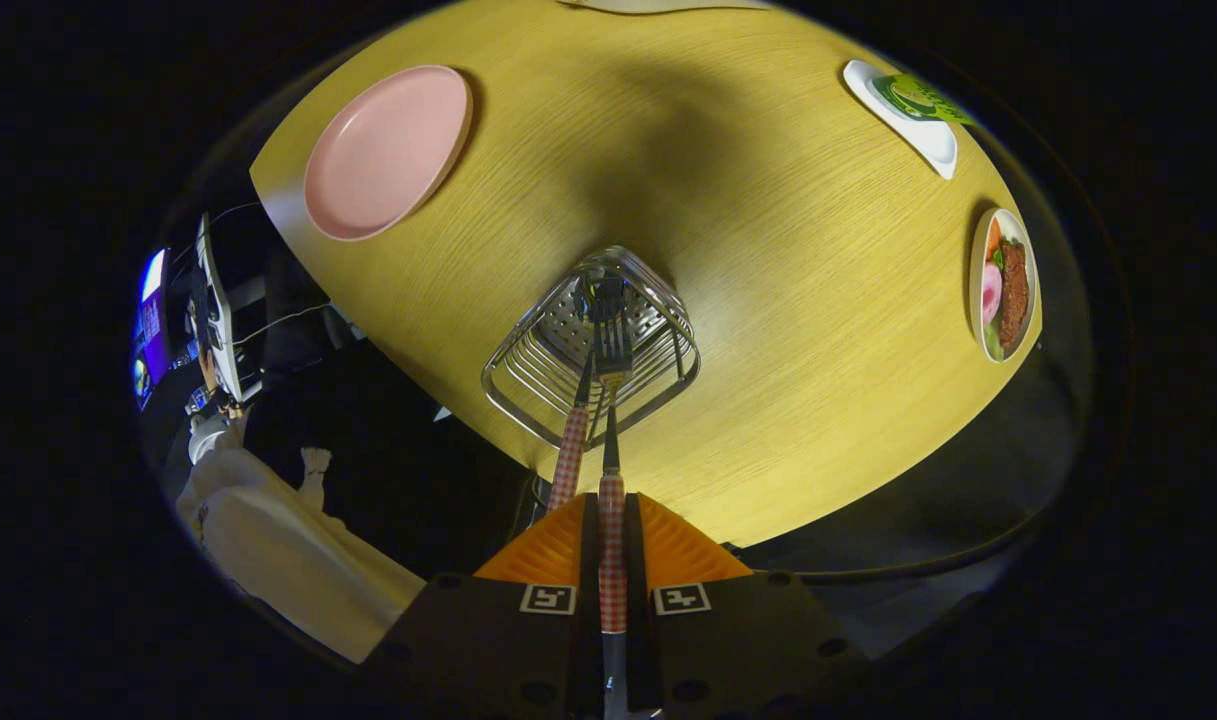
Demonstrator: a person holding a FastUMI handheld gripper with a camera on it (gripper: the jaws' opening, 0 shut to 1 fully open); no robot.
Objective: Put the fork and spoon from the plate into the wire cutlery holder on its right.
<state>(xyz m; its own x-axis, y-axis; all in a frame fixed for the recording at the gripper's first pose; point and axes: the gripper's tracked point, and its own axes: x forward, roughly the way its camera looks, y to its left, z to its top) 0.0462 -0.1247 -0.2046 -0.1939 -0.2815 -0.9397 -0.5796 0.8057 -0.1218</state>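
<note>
- Looking along the gripper point(611, 520) in the gripper view, we see its two fingers point(543, 555) closed narrow on the red-and-white checked handle of a metal fork point(611, 470); both fingers press on the handle from either side.
- We note the fork's tines point(613, 345) pointing down into the chrome wire cutlery holder point(528, 385), which stands just ahead of the fingers on the round light-wood table point(768, 330).
- We record a second utensil with a matching checked handle point(569, 460) already leaning inside the holder, just left of the fork; we cannot tell its head, though it may be the spoon.
- We see a round pink plate point(386, 152) well beyond the holder and to its left, bare on top.
- We log a small dish of mixed food point(1004, 285) and a white dish with a green item point(913, 115) far to the right, well apart from the holder.
</note>
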